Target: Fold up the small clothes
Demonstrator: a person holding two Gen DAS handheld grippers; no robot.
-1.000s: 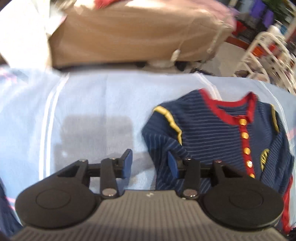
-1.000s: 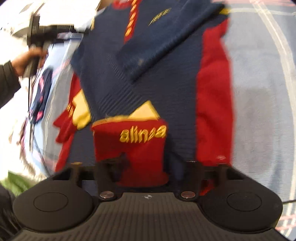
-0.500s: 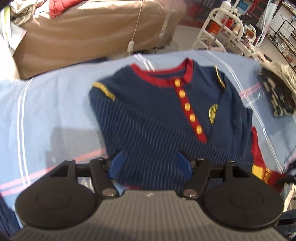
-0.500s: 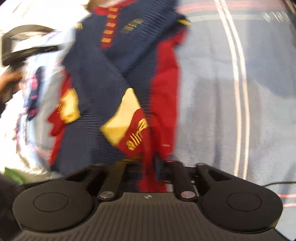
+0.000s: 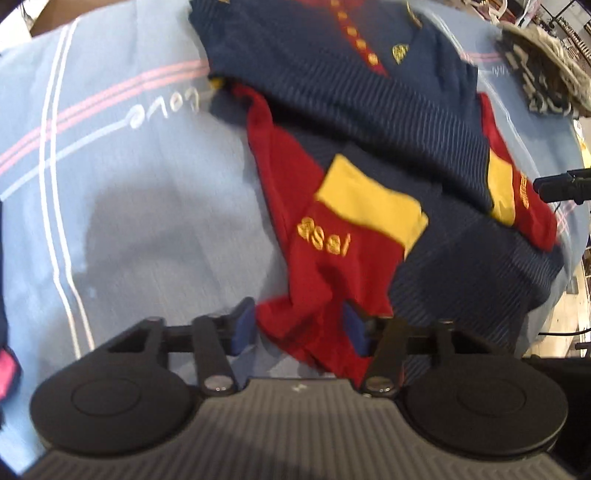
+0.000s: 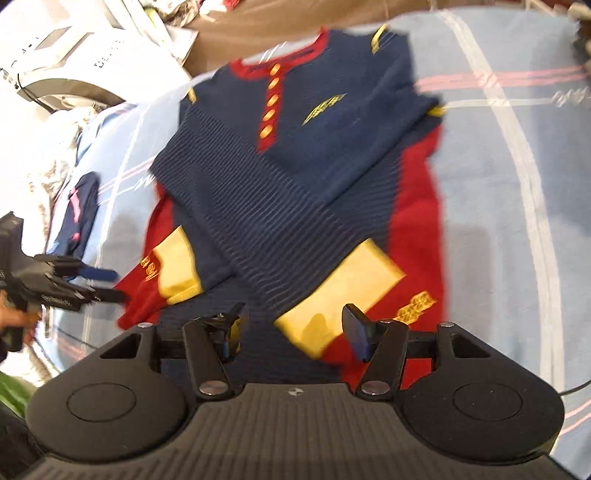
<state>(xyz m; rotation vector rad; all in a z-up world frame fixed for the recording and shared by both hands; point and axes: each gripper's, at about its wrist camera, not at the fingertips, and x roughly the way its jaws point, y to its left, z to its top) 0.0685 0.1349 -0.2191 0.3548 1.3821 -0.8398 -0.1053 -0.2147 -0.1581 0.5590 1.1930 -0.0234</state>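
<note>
Across the pale blue sheet (image 6: 498, 221) lies the small navy sweater (image 6: 280, 177), front up, its red collar and row of yellow buttons toward the far edge of the sheet and both long sleeves crossed down over the body. Each sleeve ends in a yellow band and a red cuff with yellow lettering. Over the sweater's near hem, on its one side, the left gripper (image 5: 299, 328) straddles the red cuff (image 5: 332, 280): its jaws have just been closing, the blue pads (image 5: 243, 325) sit at either side of the cloth, and a gap shows at the left pad, so no pinch is made. Over the other side of the hem the right gripper (image 6: 291, 332) stands with fingers spread wide, having just been opening, the yellow band (image 6: 343, 288) lying loose between them, touched by neither pad. Beside the sweater, on the sheet's edge, rests a dark garment with pink trim (image 6: 81, 206). Beyond the sweater's collar, past the sheet, stand a brown covered surface (image 6: 266, 22) and white boxes (image 6: 74, 48).
</note>
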